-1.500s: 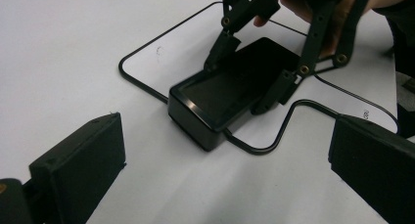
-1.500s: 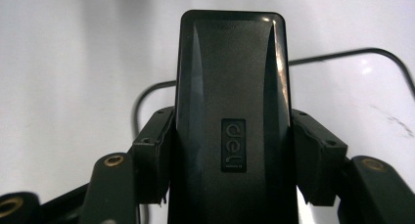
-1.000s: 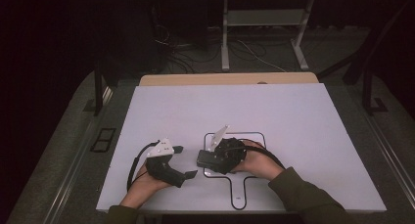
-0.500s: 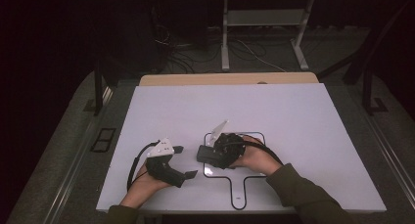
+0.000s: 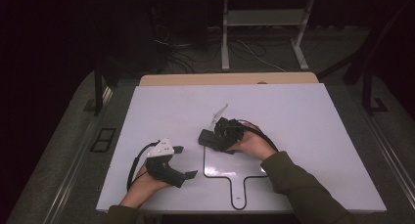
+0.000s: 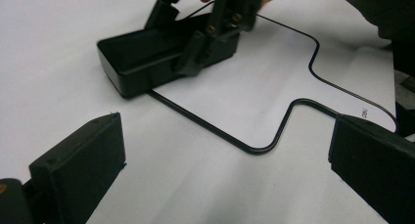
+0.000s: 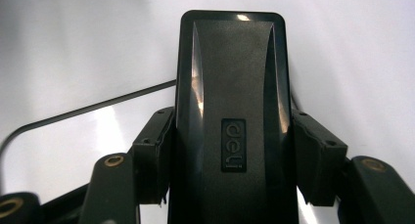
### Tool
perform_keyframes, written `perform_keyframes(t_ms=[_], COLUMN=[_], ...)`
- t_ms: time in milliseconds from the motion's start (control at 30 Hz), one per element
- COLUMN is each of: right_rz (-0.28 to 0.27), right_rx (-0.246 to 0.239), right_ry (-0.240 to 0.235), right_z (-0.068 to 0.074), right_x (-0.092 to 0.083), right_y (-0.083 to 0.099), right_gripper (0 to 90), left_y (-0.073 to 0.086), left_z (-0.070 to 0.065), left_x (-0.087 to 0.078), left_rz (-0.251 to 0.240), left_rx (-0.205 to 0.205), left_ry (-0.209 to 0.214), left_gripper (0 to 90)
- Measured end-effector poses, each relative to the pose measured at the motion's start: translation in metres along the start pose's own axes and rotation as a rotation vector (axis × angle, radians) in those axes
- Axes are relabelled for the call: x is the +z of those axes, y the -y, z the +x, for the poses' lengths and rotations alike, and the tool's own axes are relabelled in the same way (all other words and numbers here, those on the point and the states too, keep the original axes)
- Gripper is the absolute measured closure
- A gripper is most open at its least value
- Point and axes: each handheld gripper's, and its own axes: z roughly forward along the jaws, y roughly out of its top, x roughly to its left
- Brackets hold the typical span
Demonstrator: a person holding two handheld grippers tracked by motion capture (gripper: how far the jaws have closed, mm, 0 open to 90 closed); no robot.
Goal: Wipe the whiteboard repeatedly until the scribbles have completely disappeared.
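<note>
- The black box (image 7: 232,121), a flat rectangular item with an embossed logo on its top face, sits pinched between the two jaws of the right gripper (image 5: 218,136), whose pads press on its long sides.
- In the high view the black box (image 5: 205,137) sticks out to the left of the right gripper, low over the white table (image 5: 303,116), at the upper left corner of the black outline (image 5: 235,177) drawn on the table.
- In the left gripper view the black box (image 6: 147,62) rests at the edge of that black outline (image 6: 274,136), with the right gripper (image 6: 215,38) clamped on its far end.
- The right hand (image 5: 252,145) wraps the gripper body, and a dark green sleeve (image 5: 303,185) runs off toward the bottom right.
- The left gripper (image 5: 183,160) lies near the table's front left, well apart from the box, with its jaws spread wide and nothing between them.
- The left hand (image 5: 147,177) holds it from below.
- A wooden board (image 5: 225,78) lies along the table's far edge.
</note>
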Motion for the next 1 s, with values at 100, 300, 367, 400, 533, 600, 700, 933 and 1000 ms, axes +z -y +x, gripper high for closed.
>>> perform_keyframes(t_ms=[100,300,367,400,533,600,700,933,1000], right_rz=[-0.004,-0.003,-0.004,-0.004,0.003,0.005,0.006,0.003,-0.001], right_rx=[0.022,0.055,0.060,0.056,0.046,0.040,0.030,0.014,0.022], right_ry=[0.011,0.029,0.029,0.033,0.025,0.015,0.006,-0.011,-0.015], right_z=[-0.009,-0.020,-0.020,-0.019,-0.014,-0.010,-0.004,0.005,0.006], right_x=[0.001,0.002,0.002,0.002,0.002,0.002,0.001,-0.001,-0.002], right_y=[0.000,-0.001,-0.001,-0.001,-0.002,-0.002,-0.001,0.001,0.002], right_gripper=[39.0,39.0,39.0,39.0,39.0,39.0,39.0,39.0,38.9], left_y=[0.000,0.000,0.000,0.000,0.000,0.000,0.000,0.000,0.000], left_z=[0.000,0.000,0.000,0.000,0.000,0.000,0.000,0.000,0.000], left_x=[0.000,0.001,0.001,0.001,0.001,0.001,0.000,0.000,0.000], left_rz=[-0.001,-0.004,-0.003,-0.002,-0.002,-0.003,-0.003,0.001,0.001], left_rx=[0.000,0.000,0.000,0.000,0.002,0.001,0.000,0.002,0.000], left_ry=[0.001,0.002,0.001,0.002,0.000,0.001,0.001,0.001,0.000], left_gripper=[0.0,0.0,0.0,0.0,0.0,0.0,0.0,0.0,0.0])
